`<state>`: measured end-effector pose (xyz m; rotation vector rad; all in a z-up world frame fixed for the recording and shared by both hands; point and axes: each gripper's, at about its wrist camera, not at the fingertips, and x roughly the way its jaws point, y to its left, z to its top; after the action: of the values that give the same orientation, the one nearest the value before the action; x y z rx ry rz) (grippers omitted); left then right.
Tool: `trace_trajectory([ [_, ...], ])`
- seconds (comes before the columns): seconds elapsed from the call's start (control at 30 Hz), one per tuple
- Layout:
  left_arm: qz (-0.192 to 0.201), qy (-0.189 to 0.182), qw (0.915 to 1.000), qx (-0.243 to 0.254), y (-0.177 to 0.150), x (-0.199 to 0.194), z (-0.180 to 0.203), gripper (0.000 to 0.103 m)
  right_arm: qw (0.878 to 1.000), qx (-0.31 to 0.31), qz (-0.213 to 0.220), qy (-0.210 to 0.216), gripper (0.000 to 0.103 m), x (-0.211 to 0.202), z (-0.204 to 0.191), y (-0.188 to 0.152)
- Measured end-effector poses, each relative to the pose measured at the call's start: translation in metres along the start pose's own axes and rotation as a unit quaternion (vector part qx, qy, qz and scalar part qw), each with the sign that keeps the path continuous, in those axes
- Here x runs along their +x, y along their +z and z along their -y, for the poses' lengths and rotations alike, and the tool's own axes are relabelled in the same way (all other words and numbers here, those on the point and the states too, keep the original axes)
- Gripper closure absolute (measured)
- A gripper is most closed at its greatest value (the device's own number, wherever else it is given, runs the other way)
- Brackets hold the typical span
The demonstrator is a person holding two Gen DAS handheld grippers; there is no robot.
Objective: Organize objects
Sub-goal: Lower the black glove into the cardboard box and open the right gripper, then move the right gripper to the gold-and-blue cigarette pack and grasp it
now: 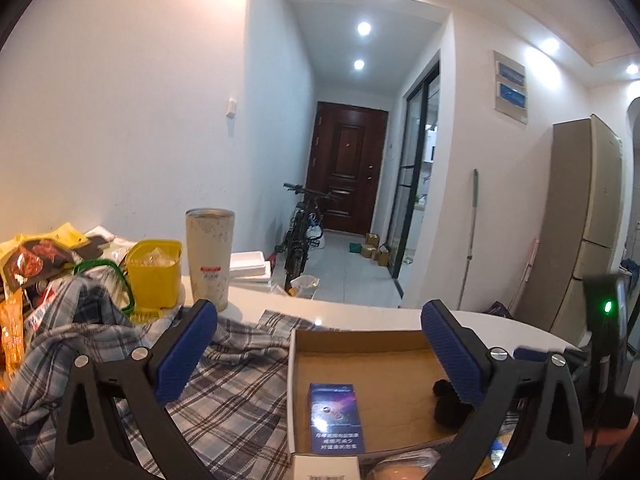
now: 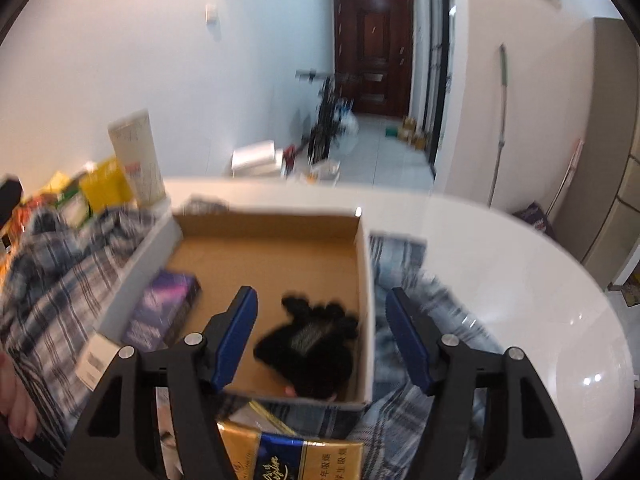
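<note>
An open cardboard box [image 1: 360, 364] lies on a plaid shirt [image 1: 224, 392] on the white table. Inside it lie a blue-purple cigarette pack [image 1: 336, 416] and a black fuzzy item [image 1: 448, 400]. My left gripper [image 1: 320, 348] stands wide open just above the box's near left part, with nothing between its blue pads. In the right wrist view, my right gripper [image 2: 322, 312] hangs open over the box [image 2: 366, 280]. The black fuzzy item [image 2: 312, 348] rests on the box floor below the gap, untouched by the pads. The cigarette pack [image 2: 164, 312] lies to its left.
A gold cigarette carton [image 2: 292, 460] lies just in front of the box. A speckled tumbler [image 1: 210, 256], a yellow container [image 1: 154, 272] and snack packets [image 1: 28, 264] crowd the table's far left. Bare white table [image 2: 520, 280] spreads to the right. A hand [image 2: 16, 400] shows at the left edge.
</note>
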<state>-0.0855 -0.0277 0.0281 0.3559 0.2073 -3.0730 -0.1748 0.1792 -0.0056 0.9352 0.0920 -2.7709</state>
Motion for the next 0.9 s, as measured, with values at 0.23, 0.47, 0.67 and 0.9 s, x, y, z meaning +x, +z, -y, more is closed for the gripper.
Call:
trace_trajectory([
  [0.23,0.050,-0.009,0.9982,0.031,0.027,-0.045,0.015,0.000,0.997,-0.006,0.070,0.005,0.019,-0.067,0.001,0.027],
  [0.47,0.094,-0.016,0.9948,0.037,0.056,-0.105,0.017,0.000,0.992,-0.008,0.122,0.009,0.012,-0.128,-0.005,0.020],
  [0.67,0.102,-0.045,0.9935,0.025,0.062,-0.136,0.012,0.000,0.982,0.004,0.187,0.029,0.007,-0.180,-0.012,0.005],
  [0.9,0.093,-0.059,0.9939,0.010,0.059,-0.145,0.012,0.000,0.977,0.024,0.213,0.020,0.000,-0.195,-0.013,-0.008],
])
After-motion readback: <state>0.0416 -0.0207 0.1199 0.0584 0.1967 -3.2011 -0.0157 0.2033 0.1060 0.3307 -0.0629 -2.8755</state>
